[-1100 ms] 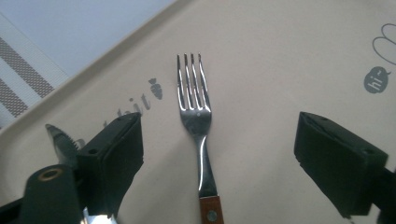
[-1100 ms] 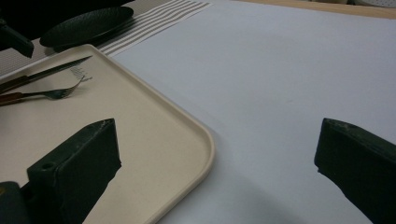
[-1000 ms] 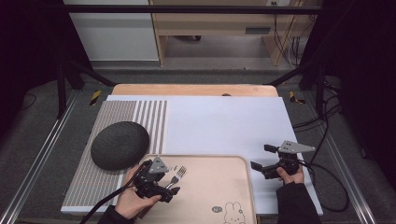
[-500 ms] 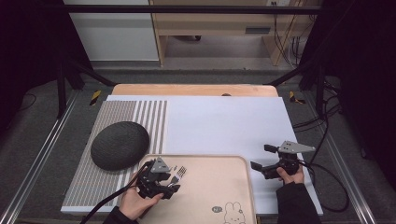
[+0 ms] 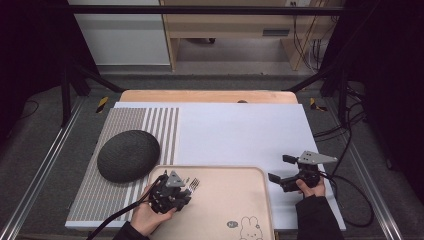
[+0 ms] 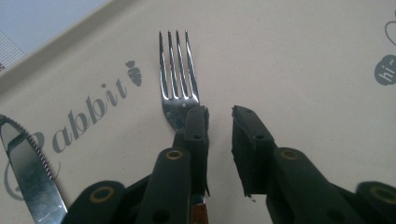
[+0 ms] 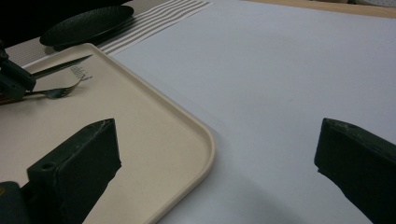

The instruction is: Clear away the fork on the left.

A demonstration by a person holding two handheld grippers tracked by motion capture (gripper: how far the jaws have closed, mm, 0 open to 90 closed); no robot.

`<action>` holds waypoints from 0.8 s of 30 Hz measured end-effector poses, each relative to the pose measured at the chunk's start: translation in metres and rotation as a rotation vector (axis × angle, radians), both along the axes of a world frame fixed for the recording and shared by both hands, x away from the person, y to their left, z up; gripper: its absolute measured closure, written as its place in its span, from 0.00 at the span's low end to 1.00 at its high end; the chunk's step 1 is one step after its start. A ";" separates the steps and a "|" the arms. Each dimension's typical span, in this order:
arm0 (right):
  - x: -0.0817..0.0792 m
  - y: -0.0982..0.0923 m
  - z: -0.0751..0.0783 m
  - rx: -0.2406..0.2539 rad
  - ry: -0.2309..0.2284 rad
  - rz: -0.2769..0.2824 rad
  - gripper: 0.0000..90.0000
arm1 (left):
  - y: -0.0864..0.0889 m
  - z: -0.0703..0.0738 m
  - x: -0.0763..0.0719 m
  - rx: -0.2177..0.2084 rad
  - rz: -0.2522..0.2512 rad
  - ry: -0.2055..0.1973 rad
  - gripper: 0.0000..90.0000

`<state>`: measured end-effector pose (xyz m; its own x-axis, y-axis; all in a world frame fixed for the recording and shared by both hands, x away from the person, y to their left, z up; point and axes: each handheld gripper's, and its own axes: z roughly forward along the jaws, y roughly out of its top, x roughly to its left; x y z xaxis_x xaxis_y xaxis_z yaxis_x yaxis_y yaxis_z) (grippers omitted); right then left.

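Jaws of the left gripper (image 6: pixel 219 122) are parted by a narrow gap, and nothing is clamped between them; the left jaw lies over the neck of a fork (image 6: pixel 176 70), whose handle is hidden beneath it, while the right jaw stands just beside the fork over bare tray. One fork with four tines is seen on the beige tray (image 5: pixel 235 200), near its far left corner. One knife (image 6: pixel 28 172) with a serrated edge lies on the tray just beside the fork, apart from it. Jaws of the right gripper (image 7: pixel 215 163) are spread wide and empty, held over the white sheet (image 5: pixel 240 135) beside the tray's right edge. One dark round bowl (image 5: pixel 128 155), turned upside down, is set on the striped mat (image 5: pixel 127 120) left of the tray on the bench (image 5: pixel 205 96).
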<state>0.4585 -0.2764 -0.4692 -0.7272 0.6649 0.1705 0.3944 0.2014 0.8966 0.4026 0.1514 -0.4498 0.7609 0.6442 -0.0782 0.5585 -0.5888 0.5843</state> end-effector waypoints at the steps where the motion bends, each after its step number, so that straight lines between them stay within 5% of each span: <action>1: 0.000 0.000 0.000 0.002 0.000 0.000 0.00 | 0.000 0.000 0.000 -0.001 -0.001 0.002 0.86; 9: 0.000 0.000 0.000 0.000 0.000 0.000 0.00 | -0.002 -0.004 0.000 0.004 -0.008 0.013 0.99; 24: 0.000 0.000 0.000 -0.001 -0.001 0.000 0.00 | -0.003 -0.011 0.004 0.045 -0.026 0.005 0.99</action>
<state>0.4587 -0.2761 -0.4695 -0.7270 0.6654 0.1693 0.3937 0.2021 0.8967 0.4061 0.1480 -0.4613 0.7773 0.6269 -0.0533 0.5451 -0.6288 0.5545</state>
